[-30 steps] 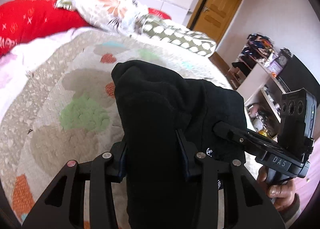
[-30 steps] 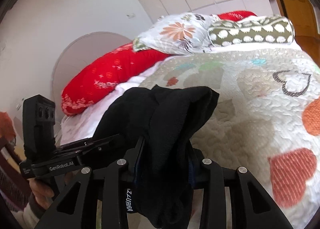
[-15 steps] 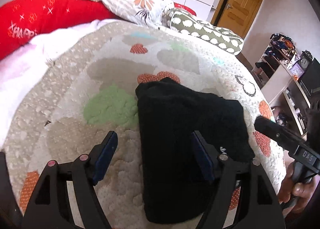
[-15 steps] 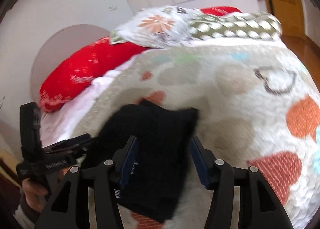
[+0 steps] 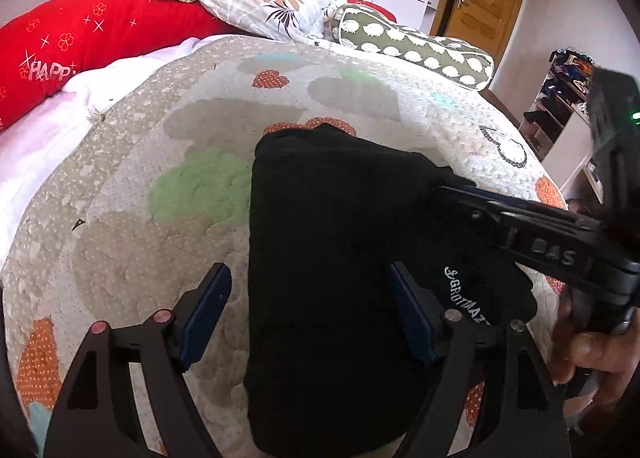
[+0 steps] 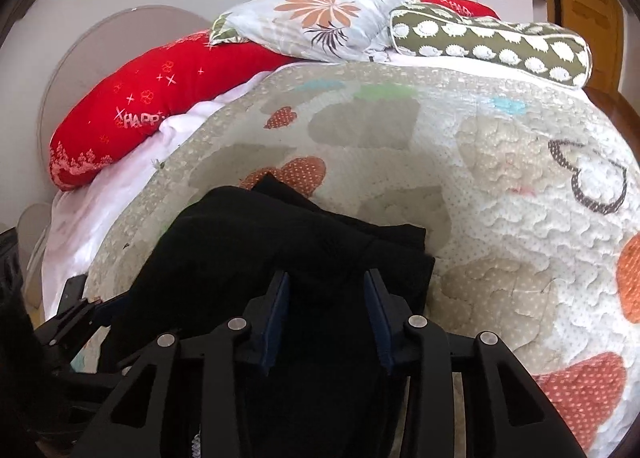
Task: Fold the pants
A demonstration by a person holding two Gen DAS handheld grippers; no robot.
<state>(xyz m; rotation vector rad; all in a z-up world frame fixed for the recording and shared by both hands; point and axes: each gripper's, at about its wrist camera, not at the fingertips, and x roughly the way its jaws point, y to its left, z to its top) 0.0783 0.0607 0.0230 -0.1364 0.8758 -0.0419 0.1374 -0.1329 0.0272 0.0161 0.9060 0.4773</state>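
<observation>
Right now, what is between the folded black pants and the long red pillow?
In the left wrist view, only the heart-patterned quilt and a white sheet lie between the folded black pants and the long red pillow.

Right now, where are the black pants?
The black pants lie folded on the heart-patterned quilt near the foot of the bed, between the open left gripper fingers in the left view, far from the pillows.
</observation>
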